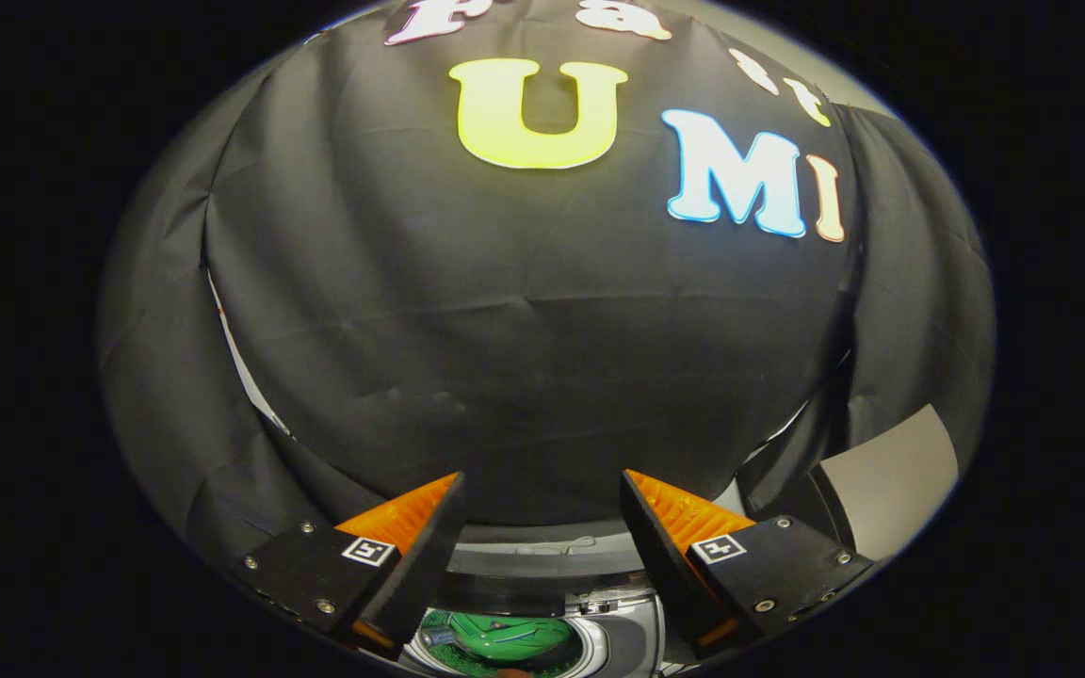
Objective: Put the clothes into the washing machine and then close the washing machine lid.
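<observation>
My gripper [542, 490] is open, its two fingers spread wide with nothing between them. It hangs high above a small washing machine [599, 650], which shows low between the fingers. Through the machine's round top opening I see a green garment [505, 637] lying inside the drum. The dark raised lid [505, 591] stands behind the opening, just beyond the fingers' bases. The fingertips point at the booth's black cloth wall, well apart from the machine.
Black cloth wall [524, 358] hangs straight ahead and wraps round both sides. A grey panel [891, 471] stands to the right beyond the right finger. A pale strip of table edge [542, 546] runs behind the machine.
</observation>
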A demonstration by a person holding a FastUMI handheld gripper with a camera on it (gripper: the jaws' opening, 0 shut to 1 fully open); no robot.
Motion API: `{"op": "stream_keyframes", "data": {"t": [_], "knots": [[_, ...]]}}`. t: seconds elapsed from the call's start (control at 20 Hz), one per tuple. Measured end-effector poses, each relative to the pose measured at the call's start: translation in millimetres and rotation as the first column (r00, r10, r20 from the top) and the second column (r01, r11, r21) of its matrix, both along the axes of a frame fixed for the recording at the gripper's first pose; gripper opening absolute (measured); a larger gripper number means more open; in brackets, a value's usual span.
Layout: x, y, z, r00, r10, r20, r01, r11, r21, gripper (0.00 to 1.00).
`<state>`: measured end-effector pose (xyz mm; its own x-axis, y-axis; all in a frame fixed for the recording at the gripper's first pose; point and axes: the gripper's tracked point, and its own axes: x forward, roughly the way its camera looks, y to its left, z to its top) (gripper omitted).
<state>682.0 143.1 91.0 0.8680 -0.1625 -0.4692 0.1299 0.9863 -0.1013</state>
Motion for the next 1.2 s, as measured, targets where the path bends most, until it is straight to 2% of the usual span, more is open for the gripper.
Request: {"op": "stream_keyframes", "data": {"t": [0.2, 0.3, 0.4, 0.45, 0.5, 0.65, 1.2], "knots": [[7, 10, -16, 0.998, 0.044, -0.053, -0.047, 0.998, -0.049, 0.99], [3, 16, -22, 0.998, 0.040, -0.055, -0.042, 0.998, -0.042, 0.99], [6, 20, -29, 0.997, 0.037, -0.068, -0.035, 0.999, 0.028, 0.98], [10, 22, -36, 0.996, 0.014, -0.091, -0.006, 0.996, 0.087, 0.98], [14, 18, -15, 0.999, 0.005, -0.053, -0.001, 0.997, 0.076, 0.97], [12, 16, -32, 0.999, -0.002, -0.048, 0.006, 0.997, 0.078, 0.97], [16, 17, -27, 1.000, 0.019, 0.022, -0.020, 0.997, 0.069, 0.98]]}}
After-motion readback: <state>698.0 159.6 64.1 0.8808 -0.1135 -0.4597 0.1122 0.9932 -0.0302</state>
